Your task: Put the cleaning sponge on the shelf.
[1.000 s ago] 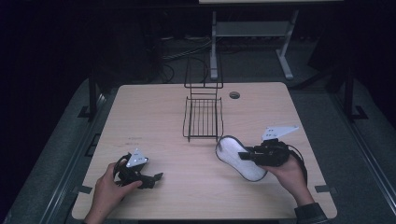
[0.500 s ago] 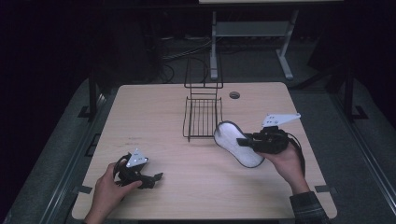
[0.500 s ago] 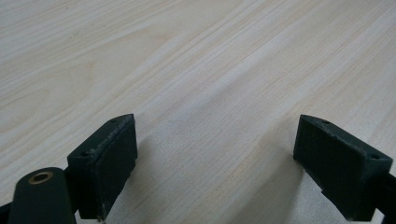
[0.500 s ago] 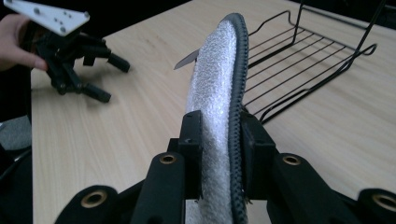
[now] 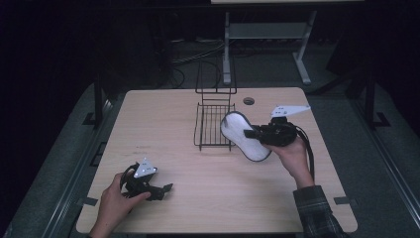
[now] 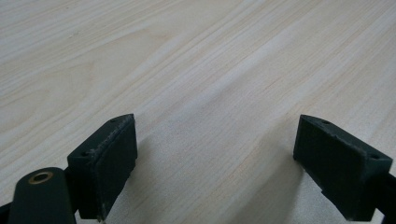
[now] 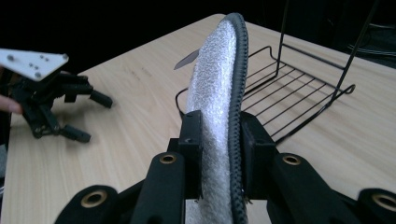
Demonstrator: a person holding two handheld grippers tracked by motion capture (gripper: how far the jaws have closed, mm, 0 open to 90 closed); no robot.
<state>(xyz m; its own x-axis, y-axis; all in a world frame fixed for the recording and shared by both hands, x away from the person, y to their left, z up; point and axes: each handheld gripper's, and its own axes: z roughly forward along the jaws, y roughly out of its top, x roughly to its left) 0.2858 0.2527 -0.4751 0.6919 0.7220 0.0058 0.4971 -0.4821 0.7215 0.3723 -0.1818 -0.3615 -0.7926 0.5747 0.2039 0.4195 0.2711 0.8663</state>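
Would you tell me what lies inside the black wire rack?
The black wire rack holds nothing visible; bare table shows through. The white insole in the right gripper covers its right edge.

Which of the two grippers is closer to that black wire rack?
Right. The right gripper, clamped on a white insole, is just beside the rack; the left gripper rests open at the table's near-left corner.

My high view sits above my side of the pale wooden table (image 5: pixel 208 193) and looks forward and down, far enough back to take in the whole top and the dark floor beyond. My left gripper view rides low and very near the tabletop, facing along its own black jaws. My right gripper view looks level across the table, sharing the black wire rack (image 7: pixel 299 84) (image 5: pixel 214 124) and the left gripper (image 7: pixel 81 116) (image 5: pixel 167 189) with the high view.
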